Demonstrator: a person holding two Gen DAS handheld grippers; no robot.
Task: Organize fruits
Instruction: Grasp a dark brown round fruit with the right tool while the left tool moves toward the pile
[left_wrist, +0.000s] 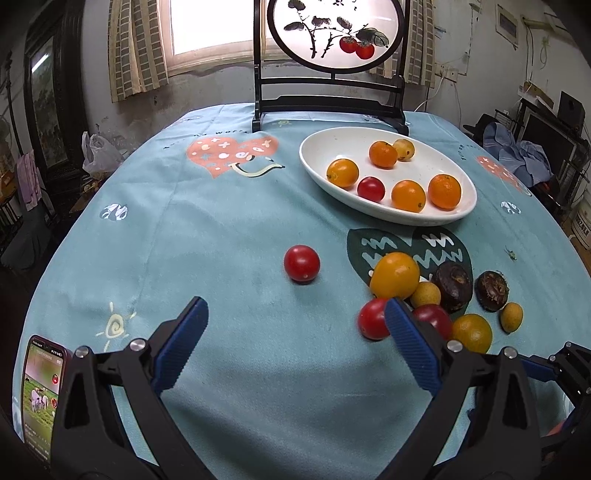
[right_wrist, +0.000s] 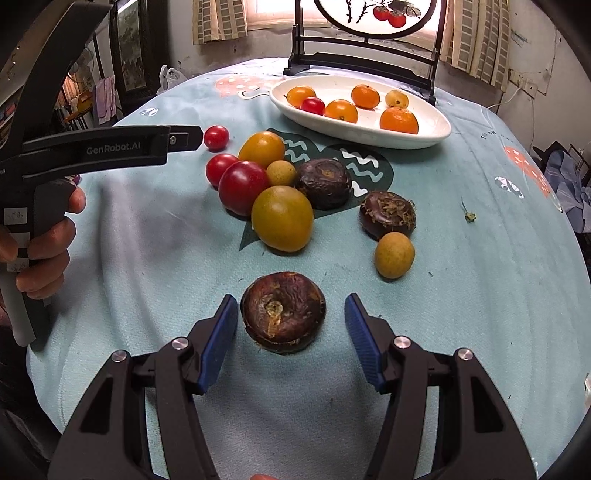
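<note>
A white oval dish (left_wrist: 458, 173) (right_wrist: 436, 138) at the back holds several orange, yellow and red fruits. Loose fruits lie in a cluster on the blue tablecloth: red tomatoes, yellow tomatoes, small longans and dark brown water chestnuts. My left gripper (left_wrist: 295, 317) is open and empty, with a lone red tomato (left_wrist: 301, 263) (right_wrist: 216, 137) just ahead of it. My right gripper (right_wrist: 291, 312) is open, its blue pads on either side of a dark water chestnut (right_wrist: 283, 311) lying on the cloth, apart from it.
A black-framed painted screen (left_wrist: 332, 59) stands at the table's far edge behind the dish. A phone (left_wrist: 38, 391) lies at the near left. The left gripper's body and the hand holding it (right_wrist: 48, 229) show at the left of the right wrist view.
</note>
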